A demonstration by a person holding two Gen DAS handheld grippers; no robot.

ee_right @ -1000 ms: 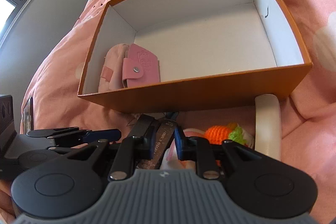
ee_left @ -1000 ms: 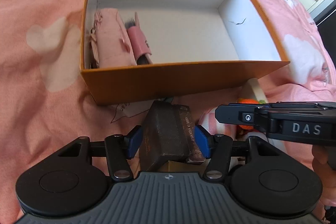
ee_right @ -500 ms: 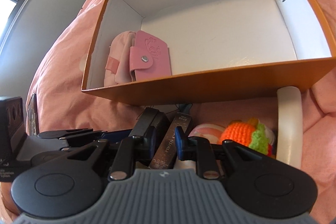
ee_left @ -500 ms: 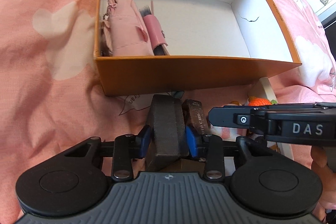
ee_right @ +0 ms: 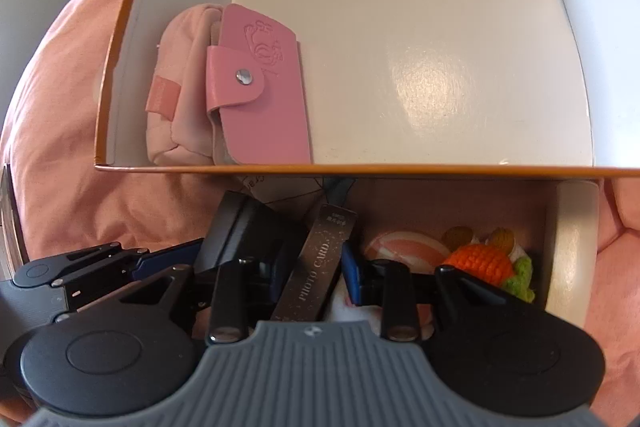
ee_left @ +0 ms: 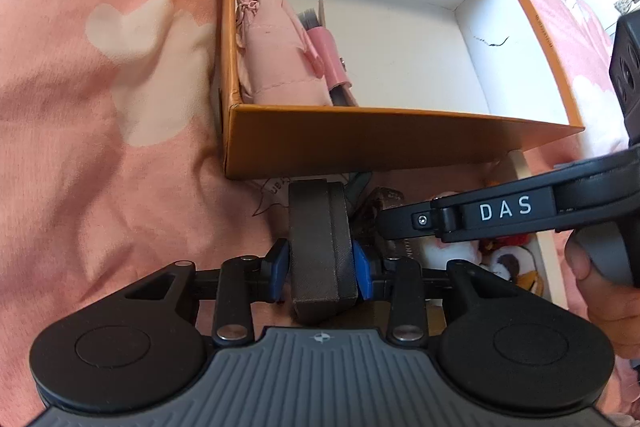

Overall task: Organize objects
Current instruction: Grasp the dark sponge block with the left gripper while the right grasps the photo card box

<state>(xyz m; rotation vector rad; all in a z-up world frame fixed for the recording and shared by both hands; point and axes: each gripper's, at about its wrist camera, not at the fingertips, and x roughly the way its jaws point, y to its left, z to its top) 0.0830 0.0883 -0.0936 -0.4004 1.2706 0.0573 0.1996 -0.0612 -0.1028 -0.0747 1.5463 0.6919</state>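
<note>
Standing upright between the left gripper's (ee_left: 320,265) clamped jaws, dark case (ee_left: 320,239) sits just short of the orange box (ee_left: 360,143); right gripper's (ee_right: 308,271) jaws opening around the photo-card box (ee_right: 316,275).

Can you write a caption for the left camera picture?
Left gripper squeezes a dark case beside the orange box.

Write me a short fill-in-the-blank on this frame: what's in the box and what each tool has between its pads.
1. The orange box holds a fabric pouch and a snap-button wallet, both coloured ____.
2. The left tool is shut on a dark ____ case.
3. The slim case between the opening right tool pads reads "PHOTO ____".

Missing words: pink; brown; CARD
</note>
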